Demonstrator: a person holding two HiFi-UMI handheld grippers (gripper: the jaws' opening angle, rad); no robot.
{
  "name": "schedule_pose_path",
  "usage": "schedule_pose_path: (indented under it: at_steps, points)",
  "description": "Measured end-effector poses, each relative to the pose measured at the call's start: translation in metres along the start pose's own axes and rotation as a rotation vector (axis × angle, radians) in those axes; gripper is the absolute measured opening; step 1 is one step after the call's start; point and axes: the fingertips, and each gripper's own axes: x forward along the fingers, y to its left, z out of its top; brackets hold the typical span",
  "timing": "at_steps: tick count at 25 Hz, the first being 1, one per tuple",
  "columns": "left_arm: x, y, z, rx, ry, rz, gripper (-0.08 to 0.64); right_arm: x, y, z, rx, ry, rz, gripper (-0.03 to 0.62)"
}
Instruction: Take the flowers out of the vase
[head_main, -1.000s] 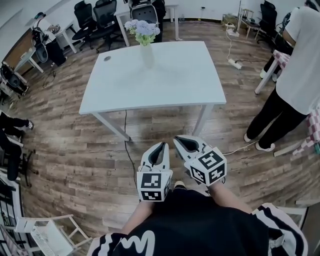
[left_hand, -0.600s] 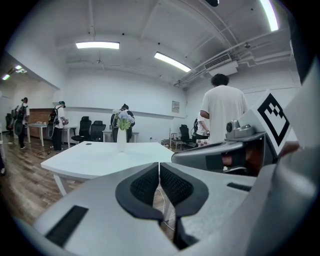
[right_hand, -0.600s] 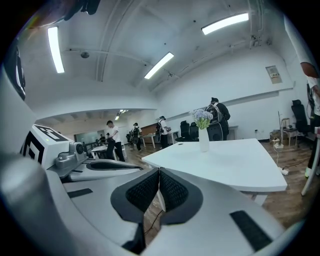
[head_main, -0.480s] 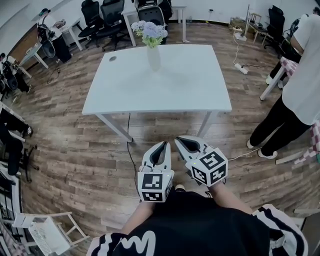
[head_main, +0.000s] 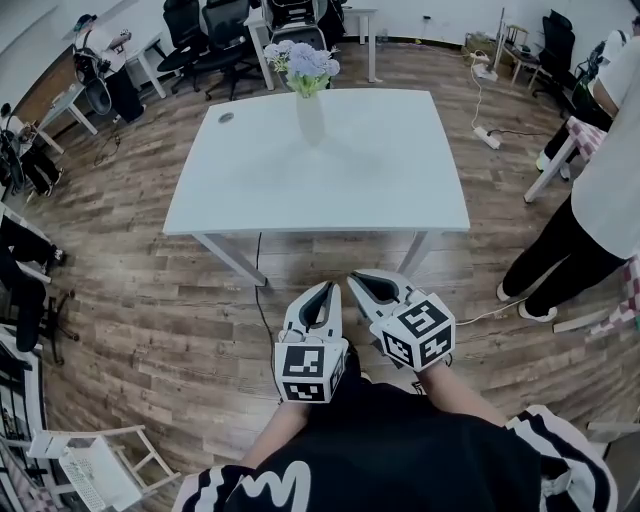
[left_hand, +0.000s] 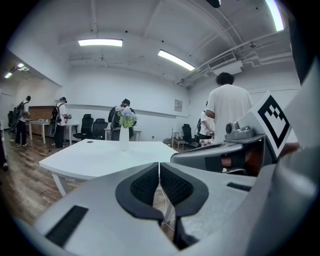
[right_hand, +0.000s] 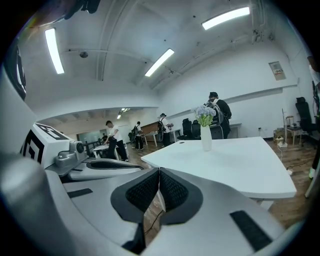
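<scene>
"At the far edge of the white table (head_main: 330, 180), confirm target position."

"Confirmed. Vase (head_main: 310, 118) stands upright near that edge, with the flowers (head_main: 305, 62) seated in its neck. Both are well apart from the grippers, which are held over the floor, short of the table's near edge."

"Jaw state?"

"Left gripper (head_main: 322, 292): pads closed against each other, nothing between them. Right gripper (head_main: 362, 282): likewise clenched and empty."

"Failure modes from here?"

"Three, by judgement. One: closed jaws arriving at the stems would push the bouquet instead of gripping it, so open first. Two: the vase is tall and narrow, so a sideways pull, or a lift with the vase unsteadied, could tip it or carry it up with the stems. Three: a cable (head_main: 255, 262) lies on the floor under the table, a snag risk on approach."

"Limits of observation?"

"Stems below the neck are hidden by the opaque vase, so stem count and any water cannot be determined. A small dark round item (head_main: 226, 117) on the table is too small to identify. A bystander (head_main: 600, 190) at right is cut off by the frame edge."
</scene>
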Motion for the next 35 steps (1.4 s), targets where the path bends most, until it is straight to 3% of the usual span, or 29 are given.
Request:
schedule_pose_path:
  at_steps: [11,35]
  points:
    - [0.053,0.039,0.015,0.003,-0.005,-0.029,0.011,0.045,-0.039,0.021,-0.010,-0.002,-0.040,0.018]
    - [0.208,0.177,0.081,0.029,0.017,-0.135,0.011,0.211,-0.145,0.102,0.030,-0.025,-0.134,0.018]
